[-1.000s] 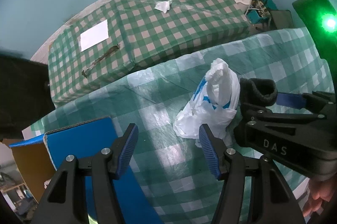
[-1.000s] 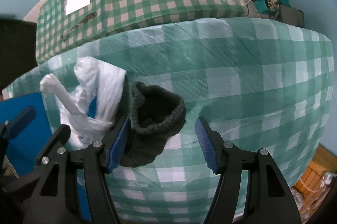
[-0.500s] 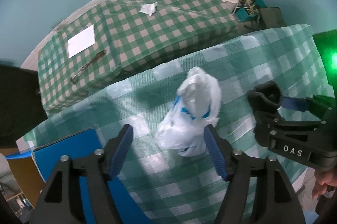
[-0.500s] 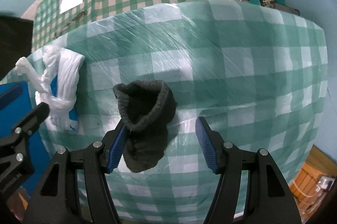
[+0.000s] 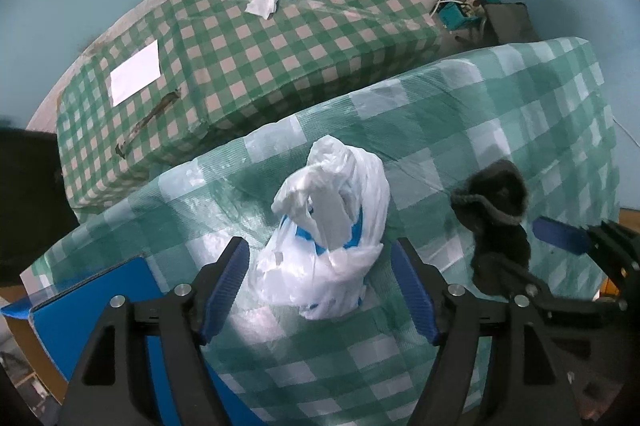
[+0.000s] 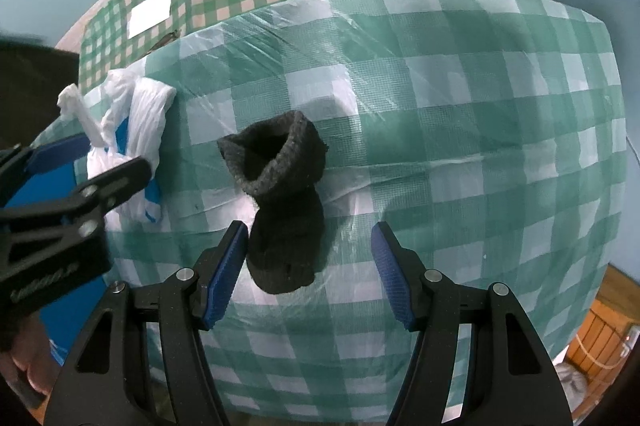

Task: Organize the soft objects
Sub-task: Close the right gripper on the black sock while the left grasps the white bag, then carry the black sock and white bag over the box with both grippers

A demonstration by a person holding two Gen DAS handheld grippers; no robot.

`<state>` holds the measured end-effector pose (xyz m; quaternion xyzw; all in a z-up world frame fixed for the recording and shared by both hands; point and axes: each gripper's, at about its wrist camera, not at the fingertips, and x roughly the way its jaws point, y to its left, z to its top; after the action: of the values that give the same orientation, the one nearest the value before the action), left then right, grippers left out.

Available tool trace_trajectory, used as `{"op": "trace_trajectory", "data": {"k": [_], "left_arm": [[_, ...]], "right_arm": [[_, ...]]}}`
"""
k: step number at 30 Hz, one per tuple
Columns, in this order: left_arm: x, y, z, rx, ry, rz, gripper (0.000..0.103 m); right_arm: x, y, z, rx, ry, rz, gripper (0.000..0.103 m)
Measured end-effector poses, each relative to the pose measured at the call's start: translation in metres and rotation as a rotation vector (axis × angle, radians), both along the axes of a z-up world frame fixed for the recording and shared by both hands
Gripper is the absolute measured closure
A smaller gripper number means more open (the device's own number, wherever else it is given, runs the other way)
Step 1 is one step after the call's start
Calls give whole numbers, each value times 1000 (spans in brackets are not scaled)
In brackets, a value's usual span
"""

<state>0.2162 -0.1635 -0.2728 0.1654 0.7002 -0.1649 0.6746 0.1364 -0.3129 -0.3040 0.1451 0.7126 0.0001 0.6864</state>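
From the left wrist, the left gripper (image 5: 320,288) has swung over so the crumpled white plastic bag (image 5: 332,230) now lies between its wide-open fingers, while from the right wrist the right gripper (image 6: 308,266), also wide open, has closed in on the dark knitted sock (image 6: 286,201) lying on the green checked tablecloth (image 6: 480,105), so both grasps look imminent.
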Motion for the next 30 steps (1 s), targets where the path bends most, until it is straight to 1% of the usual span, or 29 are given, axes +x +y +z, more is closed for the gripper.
{"op": "trace_trajectory", "data": {"k": [7,9,11,12,13,14,16,19,21,23,26,30], "left_arm": [[2,0,-13,19,24,27,29],[1,2,-15,22,22,36,30],[2,4,-18,23,29,50,44],[1,7,-21,28,44,61,44],[1,9,-23,31,56,65,50],[-1,10,-22,34,43,60,55],[-3,11,-18,28,29,48,59],[-5,17,-16,24,19,54,62],[-7,23,-15,25,15,69,63],[-9,27,-15,26,11,76,63],[-16,33,-12,31,2,72,63],[-24,37,-7,43,-16,52,63]], "right_arm": [[8,6,-3,-27,-9,20,39],[12,10,-6,-54,-8,42,39],[13,12,-9,-86,-12,58,39],[14,13,-11,-96,-13,61,39],[14,12,-13,-97,-12,61,39],[15,13,-15,-96,-10,63,39],[14,14,-16,-106,-16,75,39],[13,19,-16,-123,-32,104,39],[12,21,-15,-145,-40,118,46],[12,23,-12,-164,-49,135,67],[10,22,-12,-139,-43,139,69],[6,23,-10,-136,-41,159,70]]}}
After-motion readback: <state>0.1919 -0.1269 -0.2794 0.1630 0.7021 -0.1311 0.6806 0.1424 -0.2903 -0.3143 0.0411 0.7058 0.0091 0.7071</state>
